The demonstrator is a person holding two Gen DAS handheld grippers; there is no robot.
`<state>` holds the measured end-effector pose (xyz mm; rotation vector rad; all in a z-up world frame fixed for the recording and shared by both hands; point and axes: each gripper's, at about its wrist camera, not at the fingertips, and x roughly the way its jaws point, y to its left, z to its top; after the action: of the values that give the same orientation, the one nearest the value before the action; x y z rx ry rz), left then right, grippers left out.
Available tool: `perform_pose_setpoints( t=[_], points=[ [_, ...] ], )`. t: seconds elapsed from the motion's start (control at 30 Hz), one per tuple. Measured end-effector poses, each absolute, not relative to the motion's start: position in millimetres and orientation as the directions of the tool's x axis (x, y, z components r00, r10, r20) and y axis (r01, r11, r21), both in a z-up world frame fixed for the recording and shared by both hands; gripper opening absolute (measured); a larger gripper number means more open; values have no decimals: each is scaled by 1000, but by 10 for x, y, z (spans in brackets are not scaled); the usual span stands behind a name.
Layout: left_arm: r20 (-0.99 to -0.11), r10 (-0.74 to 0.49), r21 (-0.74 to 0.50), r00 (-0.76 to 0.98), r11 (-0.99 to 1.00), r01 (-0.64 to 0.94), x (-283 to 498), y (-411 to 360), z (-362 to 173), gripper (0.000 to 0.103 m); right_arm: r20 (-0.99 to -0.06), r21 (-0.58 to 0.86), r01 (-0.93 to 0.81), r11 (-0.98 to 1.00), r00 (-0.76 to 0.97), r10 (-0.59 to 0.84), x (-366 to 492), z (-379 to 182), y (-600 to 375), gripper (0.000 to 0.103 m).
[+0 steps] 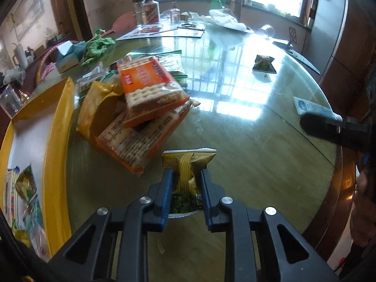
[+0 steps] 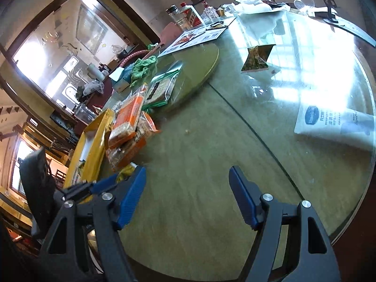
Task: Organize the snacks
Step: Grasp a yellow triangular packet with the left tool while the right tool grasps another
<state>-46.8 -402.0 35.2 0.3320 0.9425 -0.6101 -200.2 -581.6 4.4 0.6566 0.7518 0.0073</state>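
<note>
My left gripper (image 1: 186, 172) is shut on a small yellow-green snack packet (image 1: 188, 164), held just above the glass table. To its left lies a pile of orange cracker packs (image 1: 150, 89) and a gold bag (image 1: 98, 108). A yellow box (image 1: 56, 141) at the far left holds several snack packets (image 1: 23, 192). My right gripper (image 2: 188, 178) is open and empty over bare table. The cracker pile (image 2: 128, 127) and yellow box (image 2: 96, 145) lie to its left. The left gripper's fingers (image 2: 103, 184) show at its lower left.
A dark green packet (image 1: 264, 64) lies far on the table, also in the right wrist view (image 2: 257, 57). A white pouch (image 2: 333, 124) lies near the right edge. Bottles (image 1: 150, 9), a green cloth (image 1: 96, 47), a tissue box (image 1: 68, 56) and papers crowd the far side.
</note>
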Motion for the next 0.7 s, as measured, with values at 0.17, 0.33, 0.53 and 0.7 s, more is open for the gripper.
perform_pose_setpoints(
  t=[0.17,0.33,0.53,0.7],
  points=[
    [-812,-344,13,471,797,604,-622,-3856,360,19,-626,555,259,790,756,192,-1916,165,-6029,73],
    [-807,-368,-51,461,822,568,-709,-3637,386,17,-662,516,337,787,741,117,-1645,222,-6328,73],
    [-811,-357,-57,464,838,543,-711,-3540,373,17,-711,479,456,750,702,28,-1225,228,-6741,63],
    [-806,-357,-55,471,839,542,-707,-3543,360,17,-739,457,505,732,673,-3,-924,204,-6952,56]
  ],
)
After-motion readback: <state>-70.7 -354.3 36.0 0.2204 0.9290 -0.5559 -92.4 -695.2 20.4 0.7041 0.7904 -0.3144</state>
